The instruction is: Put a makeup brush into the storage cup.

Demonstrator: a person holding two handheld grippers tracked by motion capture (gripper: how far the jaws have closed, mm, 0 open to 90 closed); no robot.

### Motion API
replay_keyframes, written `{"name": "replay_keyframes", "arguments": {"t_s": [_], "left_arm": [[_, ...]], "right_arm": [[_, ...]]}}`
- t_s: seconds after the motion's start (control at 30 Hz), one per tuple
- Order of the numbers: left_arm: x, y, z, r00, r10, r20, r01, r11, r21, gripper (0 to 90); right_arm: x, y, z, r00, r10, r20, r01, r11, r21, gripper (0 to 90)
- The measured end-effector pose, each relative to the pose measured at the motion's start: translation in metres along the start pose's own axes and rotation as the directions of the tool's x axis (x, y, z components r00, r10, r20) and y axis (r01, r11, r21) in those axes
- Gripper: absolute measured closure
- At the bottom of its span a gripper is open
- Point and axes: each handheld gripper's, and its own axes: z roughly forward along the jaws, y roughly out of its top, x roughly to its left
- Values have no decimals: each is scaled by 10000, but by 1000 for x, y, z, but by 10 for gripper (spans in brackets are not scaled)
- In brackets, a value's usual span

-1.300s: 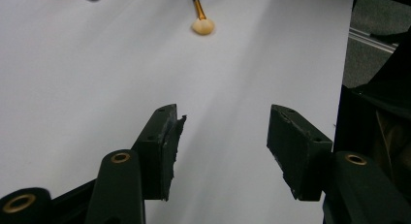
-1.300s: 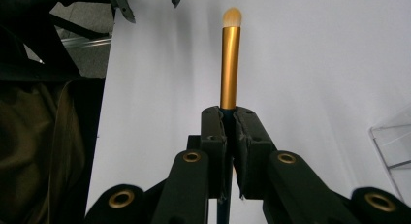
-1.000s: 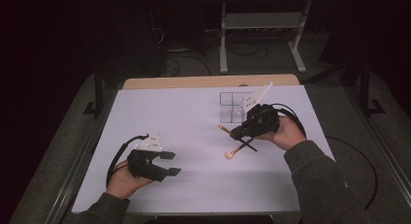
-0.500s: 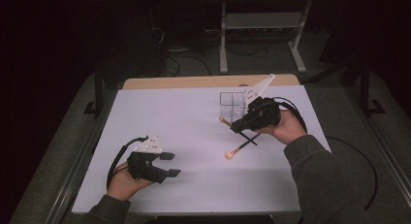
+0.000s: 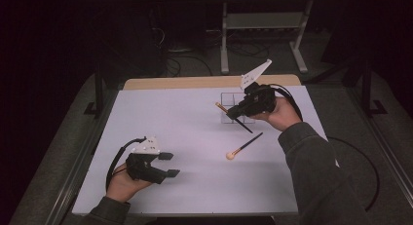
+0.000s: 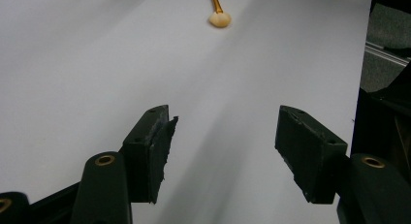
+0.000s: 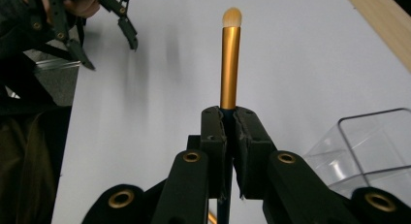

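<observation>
I see the makeup brush (image 7: 230, 64) I'm working with clamped by its dark handle, lifted off the white sheet just beside the clear box (image 5: 232, 108). Its gold collar and small tan tip stick out past the grip, and its dark handle slants down toward the sheet. A second brush (image 5: 242, 147) lies flat nearby, its round tan head toward me.

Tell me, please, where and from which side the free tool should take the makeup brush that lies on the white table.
Take the brush on the table at the middle of its dark handle, coming down from above with the jaws across the handle. It lies flat and slanted, its soft tan head toward the open left tool, so the thin handle is probably the firmest part.
</observation>
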Motion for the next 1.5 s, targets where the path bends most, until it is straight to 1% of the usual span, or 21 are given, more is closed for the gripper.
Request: {"name": "replay_keyframes", "arguments": {"t_s": [0.03,0.1,0.13,0.17,0.37,0.47,0.5,0.53,0.63,0.67,0.8,0.83,0.97,1.0,1.1,1.13,1.2,1.27,1.4,1.47,1.5], "left_arm": [[0,0,0,10000,9,-19,-9,10000,33,369],[-1,0,1,10000,10,-16,-10,10000,0,366],[-1,0,1,10000,59,-11,-59,10000,21,366],[0,0,1,10000,71,-7,-71,10000,37,366],[2,-2,-1,10000,-16,80,17,10000,-98,359],[2,-2,0,9999,-118,123,120,9997,-227,355],[3,-2,-1,9999,-4,102,6,9999,-144,355],[3,-1,-1,10000,10,96,-9,9999,-129,355],[4,-1,0,10000,9,80,-8,9999,-139,351],[4,-1,0,10000,14,82,-13,9999,-124,349],[5,-1,1,10000,-14,95,14,10000,-87,345],[5,-1,1,10000,-10,96,11,9999,-100,344],[5,0,-1,9999,73,73,-72,9998,-172,343],[5,0,-1,9999,-45,115,48,9998,-185,342],[6,1,0,10000,9,84,-7,9998,-203,343],[6,1,0,10000,18,92,-16,9998,-184,343],[6,1,0,9999,-20,118,22,9999,-154,343],[6,0,0,9999,3,135,-1,9999,-156,342],[6,0,-1,9998,-84,161,89,9995,-303,342],[7,1,-3,9999,14,145,-11,9997,-253,342],[6,0,-2,9999,-59,154,64,9994,-341,343]], "right_arm": [[-3,2,0,10000,-62,40,62,10000,-60,826],[-6,4,1,10000,27,67,-26,9999,-111,826],[-8,5,2,10000,-58,79,59,9999,-161,826],[-9,7,2,10000,17,94,-15,9999,-161,826],[-18,12,3,9999,41,130,-35,9991,-429,826],[-22,16,5,9997,97,212,-90,9994,-346,826],[-23,18,5,9998,110,188,-103,9993,-364,826],[-24,19,6,9997,121,219,-112,9992,-391,826],[-28,22,8,9993,214,306,-199,9985,-502,826],[-31,23,8,9994,163,318,-148,9988,-476,826],[-35,26,9,9987,324,381,-305,9983,-497,826],[-37,28,9,9988,241,425,-219,9985,-503,826],[-45,34,9,9982,266,531,-237,9983,-533,826],[-46,36,10,9980,277,565,-245,9981,-572,826],[-51,40,12,9975,352,612,-312,9974,-650,826],[-53,41,13,9975,245,661,-202,9978,-639,826],[-57,44,15,9971,356,680,-308,9971,-698,826],[-62,47,18,9968,314,736,-263,9973,-685,826],[-71,51,21,9957,397,833,-334,9966,-757,826],[-75,52,22,9951,480,870,-409,9958,-814,826],[-78,52,24,9949,488,888,-410,9953,-875,826]]}}
